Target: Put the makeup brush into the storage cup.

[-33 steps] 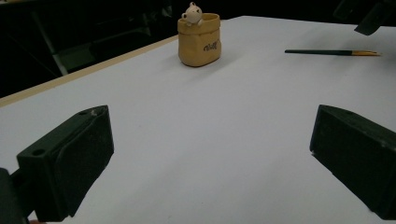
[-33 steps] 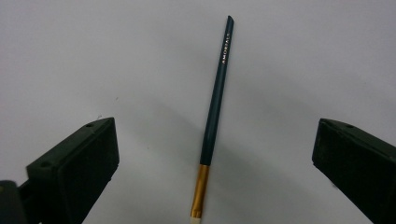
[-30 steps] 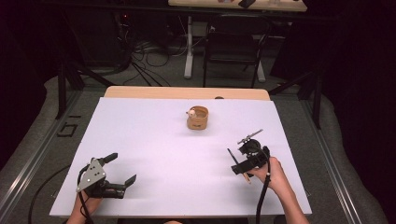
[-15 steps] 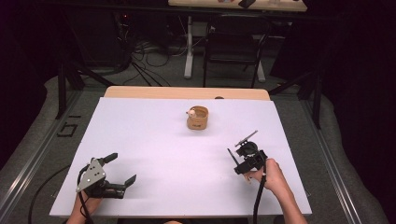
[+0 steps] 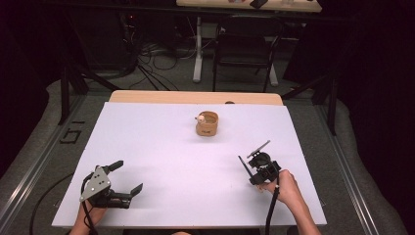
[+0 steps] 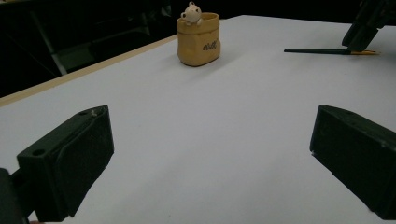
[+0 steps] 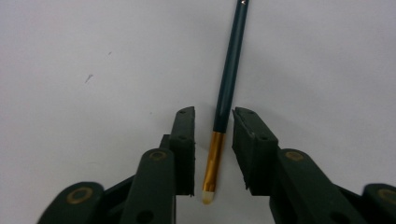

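the left gripper [image 5: 128, 176] rests low at the near left of the white table [image 5: 161, 137], its fingers [image 6: 70, 163] spread wide with nothing but bare table between them. further in, near the middle of the far half, stands a small tan pot [image 5: 207, 124] with a little white figure [image 6: 191, 13] on its rim. at the right, the right gripper [image 5: 254, 159] points down at a dark green brush [image 7: 229, 84] lying flat on the table. its fingers [image 7: 183, 149] have just been closing and now flank the brush at its gold ferrule [image 7: 215, 149], a slim gap left on each side, not yet pressing. the pale tip [image 7: 208, 196] lies back between the fingers, the long handle reaching away past them.
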{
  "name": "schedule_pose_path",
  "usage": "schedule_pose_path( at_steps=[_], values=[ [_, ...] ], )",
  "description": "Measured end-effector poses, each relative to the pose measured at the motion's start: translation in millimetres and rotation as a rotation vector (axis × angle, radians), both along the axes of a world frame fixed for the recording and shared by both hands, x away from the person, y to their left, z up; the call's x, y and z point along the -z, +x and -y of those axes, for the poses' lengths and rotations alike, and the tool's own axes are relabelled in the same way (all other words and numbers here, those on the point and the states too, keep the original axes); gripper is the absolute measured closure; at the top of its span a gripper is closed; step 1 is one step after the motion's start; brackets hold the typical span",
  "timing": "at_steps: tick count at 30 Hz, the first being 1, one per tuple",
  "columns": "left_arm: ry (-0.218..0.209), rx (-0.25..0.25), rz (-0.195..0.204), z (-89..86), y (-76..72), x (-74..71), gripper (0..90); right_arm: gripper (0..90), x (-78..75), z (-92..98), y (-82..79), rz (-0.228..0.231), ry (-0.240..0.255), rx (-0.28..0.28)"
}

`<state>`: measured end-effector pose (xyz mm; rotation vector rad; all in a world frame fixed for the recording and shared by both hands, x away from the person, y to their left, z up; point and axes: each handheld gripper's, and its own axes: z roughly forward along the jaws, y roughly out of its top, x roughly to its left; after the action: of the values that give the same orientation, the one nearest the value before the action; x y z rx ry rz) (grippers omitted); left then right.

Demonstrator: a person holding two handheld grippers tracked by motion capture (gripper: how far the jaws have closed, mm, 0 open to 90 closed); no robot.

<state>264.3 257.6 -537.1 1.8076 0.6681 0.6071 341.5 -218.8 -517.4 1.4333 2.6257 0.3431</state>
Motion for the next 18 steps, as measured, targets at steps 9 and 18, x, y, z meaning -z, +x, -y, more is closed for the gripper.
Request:
schedule_pose_path(
  at_steps=[9, 18],
  values=[
    [-0.001, 0.002, 0.001, 0.2, -0.1, 0.0, 0.0, 74.3, 4.7, -0.2, 1.1, -0.025, -0.026, 0.005],
    [0.001, 0.004, -0.001, 0.3, 0.0, 0.1, 0.0, 79.2, 7.9, 1.2, 2.9, -0.041, -0.032, 0.005]
  ],
)
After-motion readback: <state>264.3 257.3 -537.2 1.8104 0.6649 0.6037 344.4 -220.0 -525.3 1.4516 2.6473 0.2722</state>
